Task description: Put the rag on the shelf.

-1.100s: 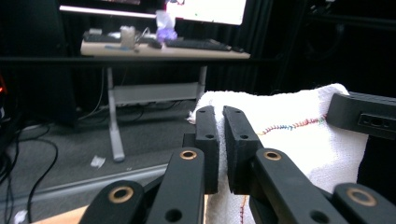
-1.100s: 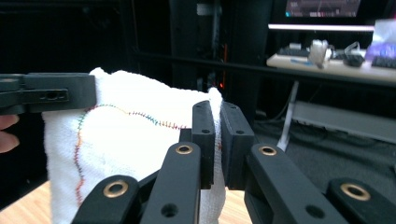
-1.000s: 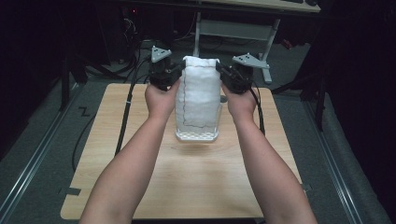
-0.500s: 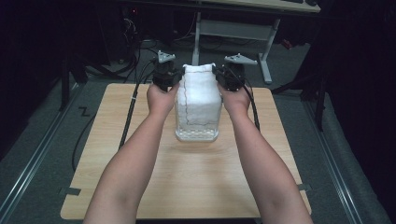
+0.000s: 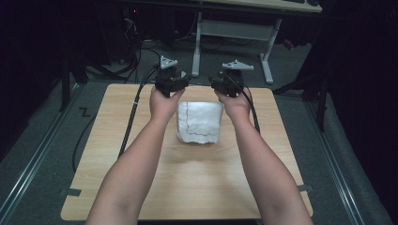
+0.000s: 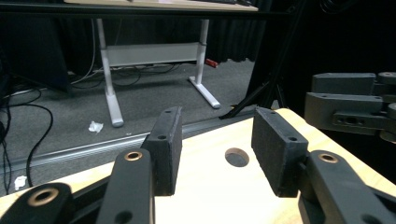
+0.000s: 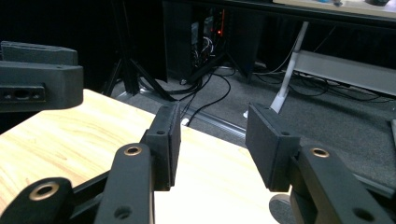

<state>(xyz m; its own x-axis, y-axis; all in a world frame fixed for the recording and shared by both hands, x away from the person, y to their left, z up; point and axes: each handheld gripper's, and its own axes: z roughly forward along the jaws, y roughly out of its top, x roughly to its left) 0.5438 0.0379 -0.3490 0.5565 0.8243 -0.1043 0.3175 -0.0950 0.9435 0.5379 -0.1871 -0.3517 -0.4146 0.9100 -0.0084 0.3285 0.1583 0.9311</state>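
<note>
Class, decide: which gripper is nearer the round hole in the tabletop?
Left. The left gripper has the hole just ahead between its open jaws; the right gripper sits farther along the far edge.

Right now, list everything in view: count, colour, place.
cloth: one, white with a dark seam line, folded, on the table between the hands
table: one, light wood, centre of the high view
hole: one, round, in the tabletop ahead of the left gripper
desk: one, white legs, on the floor beyond the table
left gripper: one, black, jaws just opened, nothing between them
right gripper: one, black, jaws just opened, nothing between them
forearms: two, bare, coming in from the bottom edge
</note>
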